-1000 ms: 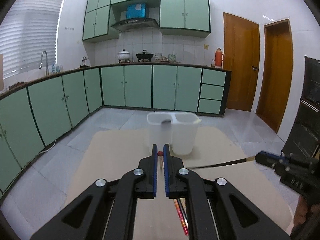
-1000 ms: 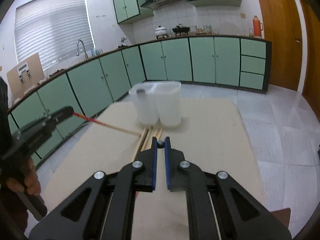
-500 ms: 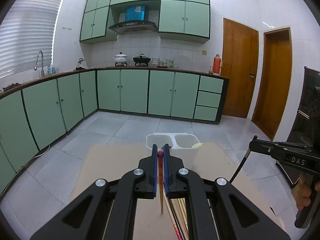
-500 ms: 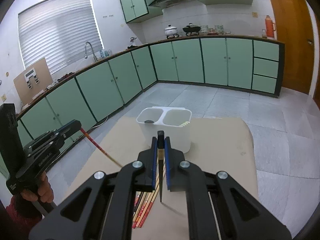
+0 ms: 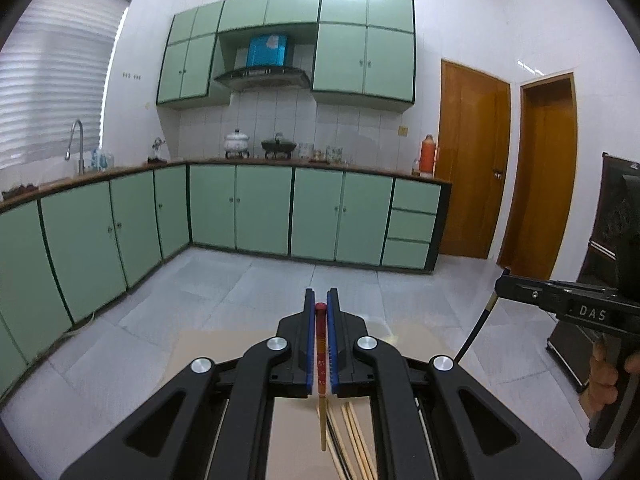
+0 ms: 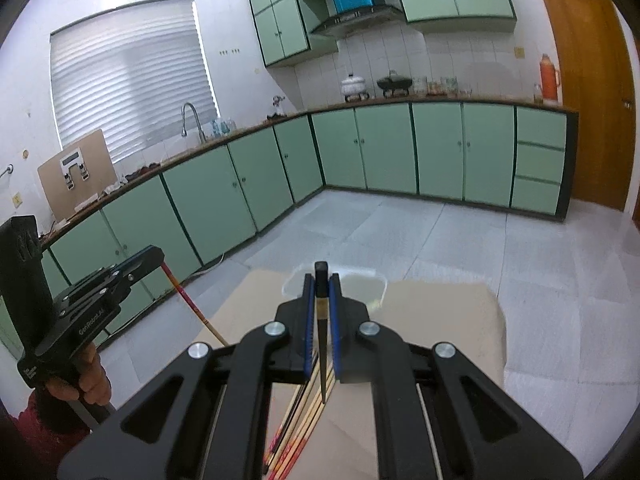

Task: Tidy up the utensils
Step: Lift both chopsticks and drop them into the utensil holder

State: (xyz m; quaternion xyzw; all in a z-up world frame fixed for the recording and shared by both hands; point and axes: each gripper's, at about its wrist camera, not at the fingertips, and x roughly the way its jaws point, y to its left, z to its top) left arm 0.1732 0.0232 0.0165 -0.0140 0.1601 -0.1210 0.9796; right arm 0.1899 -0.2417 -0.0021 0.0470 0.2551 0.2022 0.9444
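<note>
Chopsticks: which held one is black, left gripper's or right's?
The right gripper holds the black chopstick. The left gripper holds a red-topped chopstick with a pale lower half.

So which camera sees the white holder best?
The right wrist view: the holder's rim shows just past the right gripper, partly hidden by its jaws. In the left wrist view it cannot be seen at all, hidden behind the left gripper.
</note>
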